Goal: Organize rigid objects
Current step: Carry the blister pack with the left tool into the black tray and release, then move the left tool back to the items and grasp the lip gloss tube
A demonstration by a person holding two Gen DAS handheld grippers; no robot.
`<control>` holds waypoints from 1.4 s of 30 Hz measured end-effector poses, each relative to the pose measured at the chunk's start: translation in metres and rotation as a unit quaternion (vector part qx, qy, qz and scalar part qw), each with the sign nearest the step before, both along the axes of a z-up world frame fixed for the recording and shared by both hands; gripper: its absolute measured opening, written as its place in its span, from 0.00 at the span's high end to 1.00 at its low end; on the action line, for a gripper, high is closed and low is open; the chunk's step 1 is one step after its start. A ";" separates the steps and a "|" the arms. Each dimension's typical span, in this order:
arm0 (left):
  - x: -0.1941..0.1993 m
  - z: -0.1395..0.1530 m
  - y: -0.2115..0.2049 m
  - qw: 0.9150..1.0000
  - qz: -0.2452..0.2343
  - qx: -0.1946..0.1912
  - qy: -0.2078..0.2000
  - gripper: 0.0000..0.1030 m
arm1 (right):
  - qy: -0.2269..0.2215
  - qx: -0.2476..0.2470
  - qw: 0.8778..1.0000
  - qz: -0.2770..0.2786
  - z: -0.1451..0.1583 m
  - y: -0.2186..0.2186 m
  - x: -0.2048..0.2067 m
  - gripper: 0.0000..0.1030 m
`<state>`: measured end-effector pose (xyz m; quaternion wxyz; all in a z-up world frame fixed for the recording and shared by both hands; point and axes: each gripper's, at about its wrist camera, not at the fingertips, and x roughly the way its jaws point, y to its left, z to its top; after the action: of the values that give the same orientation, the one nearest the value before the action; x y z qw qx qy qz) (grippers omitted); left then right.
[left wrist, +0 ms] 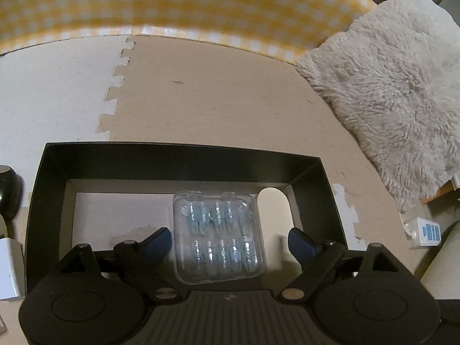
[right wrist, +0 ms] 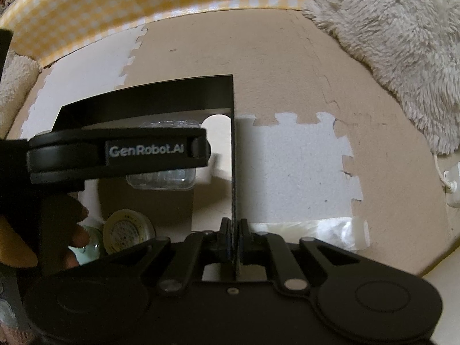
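A black open box [left wrist: 184, 155] stands on the foam floor mat. Flat on its pale bottom lies a clear plastic case [left wrist: 218, 230] of small blue pieces. My left gripper [left wrist: 230, 237] hovers over that case with its blue fingers [left wrist: 159, 240] spread wide on either side, not touching it. My right gripper [right wrist: 234, 231] is shut on the box's right wall [right wrist: 233, 143], near its front corner. In the right wrist view the left tool's black housing [right wrist: 115, 155] covers most of the case [right wrist: 161, 179]. A round yellow tin [right wrist: 128, 230] lies in the box's near part.
A shaggy white rug [left wrist: 388, 86] lies to the right, with a yellow checked fabric edge [left wrist: 172, 5] behind. A white power strip [left wrist: 428, 230] sits on the floor at right. Left of the box are a dark round object [left wrist: 8, 189] and a white block [left wrist: 10, 267]. A person's hand [right wrist: 72, 224] grips the left tool.
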<state>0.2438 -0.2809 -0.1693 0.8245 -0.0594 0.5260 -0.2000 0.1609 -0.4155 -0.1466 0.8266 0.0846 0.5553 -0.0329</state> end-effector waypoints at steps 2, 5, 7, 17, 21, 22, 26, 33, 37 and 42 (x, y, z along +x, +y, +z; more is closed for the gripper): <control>-0.001 0.002 0.002 1.000 -0.004 -0.001 0.001 0.14 | 0.000 0.003 1.000 -0.003 0.000 -0.002 0.000 0.92; -0.004 0.008 0.003 1.000 -0.018 -0.001 -0.004 0.11 | 0.001 0.005 1.000 -0.005 0.000 -0.002 -0.001 0.92; -0.007 0.013 0.004 1.000 -0.028 -0.001 -0.011 0.09 | -0.002 0.007 1.000 -0.005 0.002 -0.003 -0.001 0.91; -0.021 0.039 0.017 0.997 -0.061 -0.004 -0.038 0.03 | 0.004 0.010 1.000 -0.001 -0.001 -0.002 0.000 0.88; -0.027 0.047 0.027 0.997 -0.064 -0.006 -0.040 0.00 | 0.006 0.005 1.000 0.002 -0.001 0.000 0.001 0.88; -0.028 0.049 0.029 0.997 -0.064 -0.006 -0.041 0.00 | 0.006 0.004 1.000 0.002 -0.001 0.000 0.001 0.88; -0.034 0.057 0.041 0.997 -0.068 -0.002 -0.045 0.00 | 0.007 0.001 1.000 0.003 -0.001 0.001 0.001 0.88; -0.045 0.072 0.067 0.995 -0.077 0.009 -0.063 0.00 | 0.008 -0.004 1.000 0.006 -0.001 0.003 0.002 0.88; -0.050 0.079 0.084 0.994 -0.079 0.018 -0.075 0.00 | 0.008 -0.007 1.000 0.007 -0.001 0.004 0.001 0.88; -0.053 0.086 0.108 0.993 -0.069 0.032 -0.094 0.00 | 0.009 -0.009 1.000 0.009 -0.001 0.004 0.002 0.88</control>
<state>0.1910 -0.1724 -0.0830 0.8562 0.0226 0.4549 -0.2438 0.1628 -0.4110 -0.1471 0.8228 0.0718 0.5629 -0.0309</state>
